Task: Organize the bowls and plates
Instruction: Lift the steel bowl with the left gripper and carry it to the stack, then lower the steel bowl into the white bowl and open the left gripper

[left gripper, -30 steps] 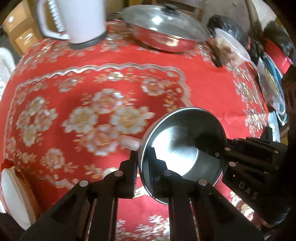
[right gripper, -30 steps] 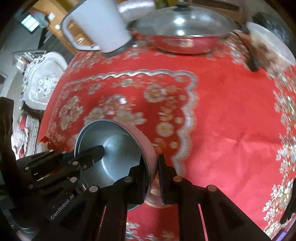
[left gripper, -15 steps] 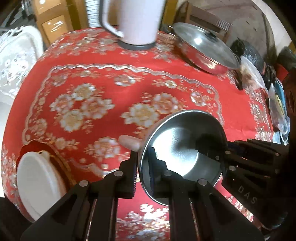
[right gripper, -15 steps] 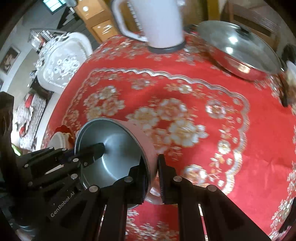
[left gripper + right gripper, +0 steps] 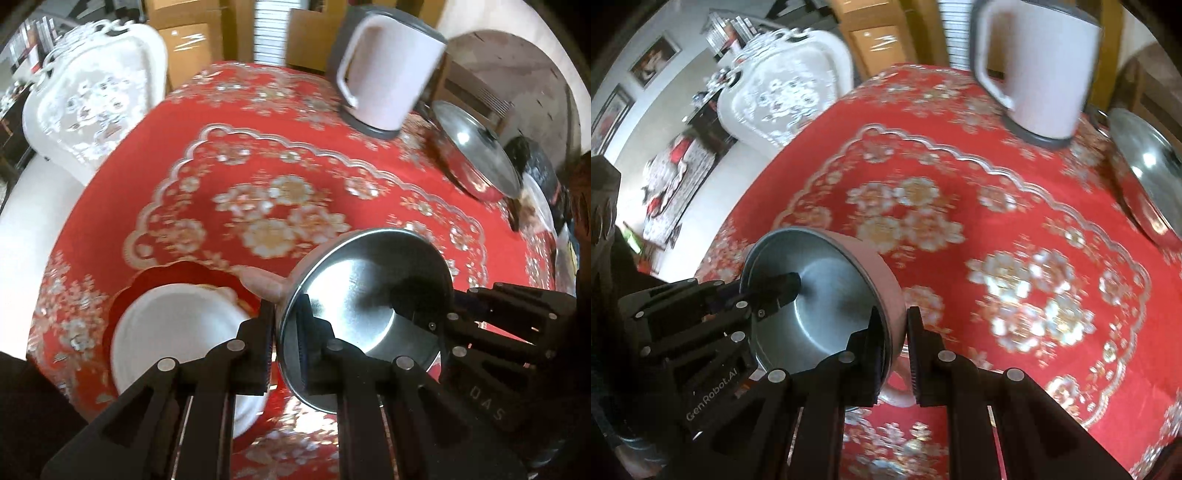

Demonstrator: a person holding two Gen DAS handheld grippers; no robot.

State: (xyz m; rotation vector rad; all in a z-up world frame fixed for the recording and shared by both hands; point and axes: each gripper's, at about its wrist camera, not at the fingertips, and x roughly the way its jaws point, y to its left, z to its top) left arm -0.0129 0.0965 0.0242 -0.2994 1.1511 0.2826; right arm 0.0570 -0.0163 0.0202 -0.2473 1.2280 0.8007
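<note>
A steel bowl (image 5: 369, 295) with a pink outside (image 5: 879, 269) hangs above the red tablecloth, held by both grippers. My left gripper (image 5: 286, 343) is shut on its near-left rim, one finger inside and one outside. My right gripper (image 5: 892, 343) is shut on the opposite rim and shows in the left wrist view at the right (image 5: 417, 314). A white plate (image 5: 177, 347) lies on a red plate (image 5: 147, 284) at the lower left, just left of the bowl and below it.
A white electric kettle (image 5: 384, 74) stands at the table's far side. A lidded steel pan (image 5: 476, 162) sits far right. A white ornate chair (image 5: 92, 99) stands beyond the table's left edge. The red flowered tablecloth (image 5: 997, 221) covers the table.
Both grippers have swung left with the bowl. The white plate on the red plate now sits close beside the bowl, and the kettle and pan have slid to the right of view.
</note>
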